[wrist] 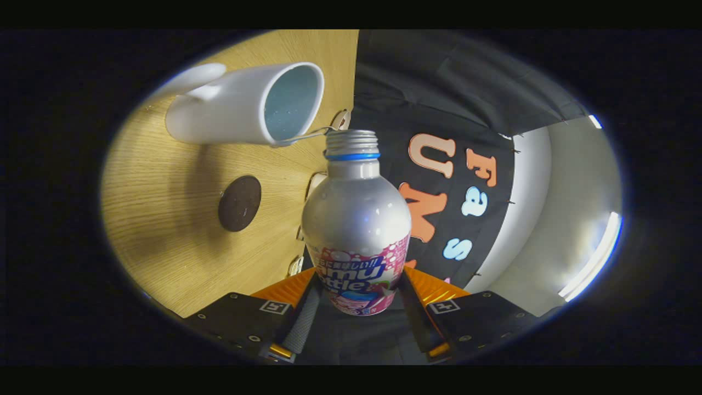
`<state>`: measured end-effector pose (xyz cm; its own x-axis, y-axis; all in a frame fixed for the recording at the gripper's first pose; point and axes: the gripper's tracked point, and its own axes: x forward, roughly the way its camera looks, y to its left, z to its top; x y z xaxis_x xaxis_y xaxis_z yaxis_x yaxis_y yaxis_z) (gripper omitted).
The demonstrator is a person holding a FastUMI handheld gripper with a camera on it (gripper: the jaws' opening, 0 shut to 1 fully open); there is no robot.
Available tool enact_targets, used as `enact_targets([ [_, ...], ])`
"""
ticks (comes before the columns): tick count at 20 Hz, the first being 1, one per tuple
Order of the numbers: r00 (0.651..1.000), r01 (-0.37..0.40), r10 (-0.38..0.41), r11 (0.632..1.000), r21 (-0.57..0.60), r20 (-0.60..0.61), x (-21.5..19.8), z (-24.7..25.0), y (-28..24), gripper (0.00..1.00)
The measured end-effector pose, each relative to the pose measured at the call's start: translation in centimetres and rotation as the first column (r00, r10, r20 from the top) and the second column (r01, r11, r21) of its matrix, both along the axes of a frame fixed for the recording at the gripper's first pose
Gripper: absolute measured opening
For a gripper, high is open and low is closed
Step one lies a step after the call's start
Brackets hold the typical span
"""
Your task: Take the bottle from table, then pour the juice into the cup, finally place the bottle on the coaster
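Note:
My gripper [359, 307] is shut on a silver bottle [355, 219] with a pink label, both fingers pressing its lower body. The bottle has no cap and a blue ring under its threaded neck. I hold it tipped on its side, so the wooden table [164, 219] stands like a wall to the left. The bottle's mouth [351, 136] sits close beside the rim of a white mug [247, 104], whose open blue-tinted inside faces the bottle. A dark round coaster [239, 203] lies on the table below the mug, left of the bottle's shoulder.
The table's edge [351, 82] runs just behind the bottle's neck, with small clips along it. Beyond the edge hang the booth's black cloth [439, 99] and a pale wall [565, 208] with a bright light strip.

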<state>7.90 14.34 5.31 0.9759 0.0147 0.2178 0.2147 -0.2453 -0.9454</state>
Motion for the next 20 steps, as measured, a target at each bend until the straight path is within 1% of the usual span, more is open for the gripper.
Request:
enact_targets([
  [15,1.000,-0.008,0.008,0.997,-0.073,-0.002,0.1,0.9,1.2,0.76],
  [20,1.000,-0.004,0.005,0.993,-0.118,0.002,-0.1,1.5,1.2,0.76],
])
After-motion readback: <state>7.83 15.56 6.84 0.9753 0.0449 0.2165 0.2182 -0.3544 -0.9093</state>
